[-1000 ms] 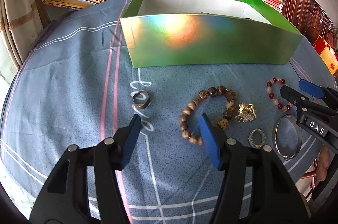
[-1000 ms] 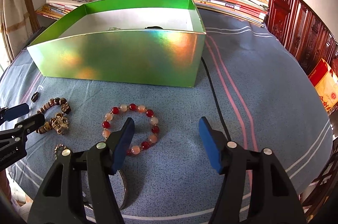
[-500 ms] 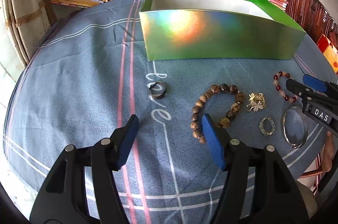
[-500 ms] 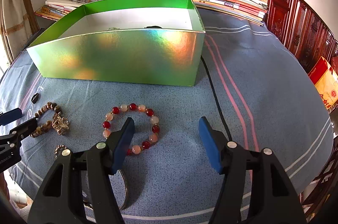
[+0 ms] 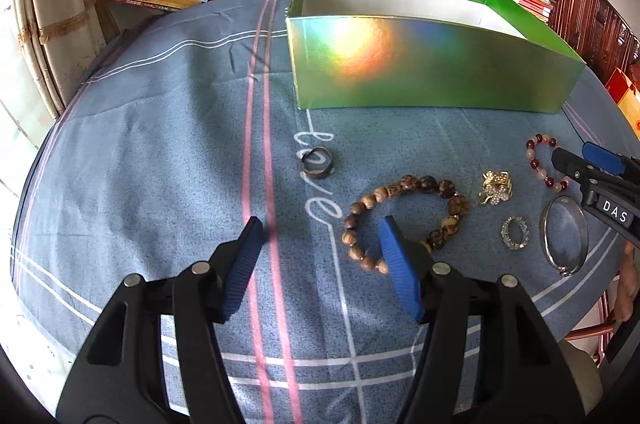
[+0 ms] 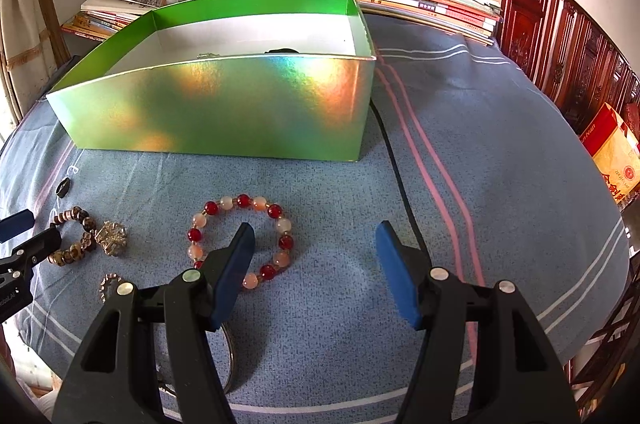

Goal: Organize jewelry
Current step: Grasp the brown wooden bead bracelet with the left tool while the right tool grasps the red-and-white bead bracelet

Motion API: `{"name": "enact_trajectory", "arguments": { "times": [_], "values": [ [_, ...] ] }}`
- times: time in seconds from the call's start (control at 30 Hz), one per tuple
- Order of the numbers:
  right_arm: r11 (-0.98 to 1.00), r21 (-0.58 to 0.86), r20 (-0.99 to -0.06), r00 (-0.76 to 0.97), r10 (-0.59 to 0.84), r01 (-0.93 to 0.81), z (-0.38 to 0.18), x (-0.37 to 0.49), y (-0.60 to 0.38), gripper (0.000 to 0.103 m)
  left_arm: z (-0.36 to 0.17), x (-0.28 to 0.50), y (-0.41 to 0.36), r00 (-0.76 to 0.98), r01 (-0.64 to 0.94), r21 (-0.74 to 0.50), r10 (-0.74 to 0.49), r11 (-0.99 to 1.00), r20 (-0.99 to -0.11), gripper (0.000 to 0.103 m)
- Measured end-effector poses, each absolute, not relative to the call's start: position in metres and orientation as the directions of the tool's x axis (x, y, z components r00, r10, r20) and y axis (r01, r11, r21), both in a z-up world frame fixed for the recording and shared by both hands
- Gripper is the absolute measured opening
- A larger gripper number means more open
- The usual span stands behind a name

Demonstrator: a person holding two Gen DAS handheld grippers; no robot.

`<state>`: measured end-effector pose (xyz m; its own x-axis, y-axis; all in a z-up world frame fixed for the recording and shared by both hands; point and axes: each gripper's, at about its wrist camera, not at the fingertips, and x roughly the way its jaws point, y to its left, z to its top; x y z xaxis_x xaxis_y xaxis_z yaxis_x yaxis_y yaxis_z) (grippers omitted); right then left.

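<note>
1. Box point(image 5: 432, 72): on tablecloth point(image 5: 160, 144), behind the jewelry.
2. Ring point(image 5: 317, 164): leftmost.
3. Wooden bracelet point(image 5: 400, 220): right of ring.
4. Brooch point(image 5: 496, 188): between wooden bracelet and glass-bead bracelet point(image 6: 240, 240).
5. Bangle point(image 5: 564, 236): rightmost, before glass-bead bracelet.

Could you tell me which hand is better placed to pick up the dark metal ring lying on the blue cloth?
Left. The dark metal ring lies just ahead of the open left tool, while the right tool hovers by the red and peach bead bracelet.
</note>
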<state>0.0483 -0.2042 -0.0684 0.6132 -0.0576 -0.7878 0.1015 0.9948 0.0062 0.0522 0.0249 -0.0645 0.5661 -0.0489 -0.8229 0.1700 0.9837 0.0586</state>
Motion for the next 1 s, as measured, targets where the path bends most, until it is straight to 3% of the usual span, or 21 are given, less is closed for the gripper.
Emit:
{"name": "enact_trajectory", "arguments": {
  "times": [0.2, 0.33, 0.43, 0.5, 0.6, 0.73, 0.83, 0.93, 1.0],
  "values": [
    [0.995, 0.008, -0.788, 0.613, -0.056, 0.101, -0.068, 0.048, -0.204, 0.063, -0.064, 0.06, 0.003, 0.579, 0.257, 0.065, -0.1, 0.964, -0.809, 0.058],
    [0.995, 0.011, -0.788, 0.613, -0.052, 0.099, -0.068, 0.048, -0.205, 0.063, -0.065, 0.069, -0.009, 0.552, 0.312, 0.032, -0.153, 0.95, -0.82, 0.035],
    [0.995, 0.015, -0.787, 0.615, -0.05, 0.099, -0.069, 0.048, -0.205, 0.063, -0.066, 0.074, -0.013, 0.547, 0.32, 0.024, -0.164, 0.947, -0.821, 0.033],
    [0.995, 0.017, -0.787, 0.615, -0.047, 0.098, -0.069, 0.047, -0.206, 0.063, -0.066, 0.072, -0.013, 0.542, 0.303, 0.019, -0.155, 0.953, -0.826, 0.027],
    [0.995, 0.017, -0.787, 0.615, -0.047, 0.098, -0.069, 0.047, -0.206, 0.063, -0.064, 0.07, -0.001, 0.527, 0.229, 0.015, -0.112, 0.973, -0.842, 0.009],
    [0.995, 0.018, -0.788, 0.614, -0.047, 0.099, -0.069, 0.047, -0.206, 0.063, -0.064, 0.061, 0.021, 0.535, 0.146, 0.028, -0.056, 0.989, -0.843, 0.009],
    [0.995, 0.015, -0.788, 0.613, -0.051, 0.102, -0.069, 0.047, -0.205, 0.063, -0.062, 0.048, 0.025, 0.516, 0.181, 0.019, -0.078, 0.983, -0.853, 0.009],
    [0.995, 0.013, -0.789, 0.613, -0.053, 0.103, -0.069, 0.047, -0.204, 0.063, -0.057, 0.037, 0.02, 0.544, 0.229, 0.035, -0.098, 0.973, -0.833, 0.021],
    [0.995, 0.012, -0.788, 0.613, -0.051, 0.099, -0.069, 0.047, -0.203, 0.063, -0.056, 0.039, 0.017, 0.562, 0.233, 0.044, -0.098, 0.971, -0.821, 0.024]
  ]
}}
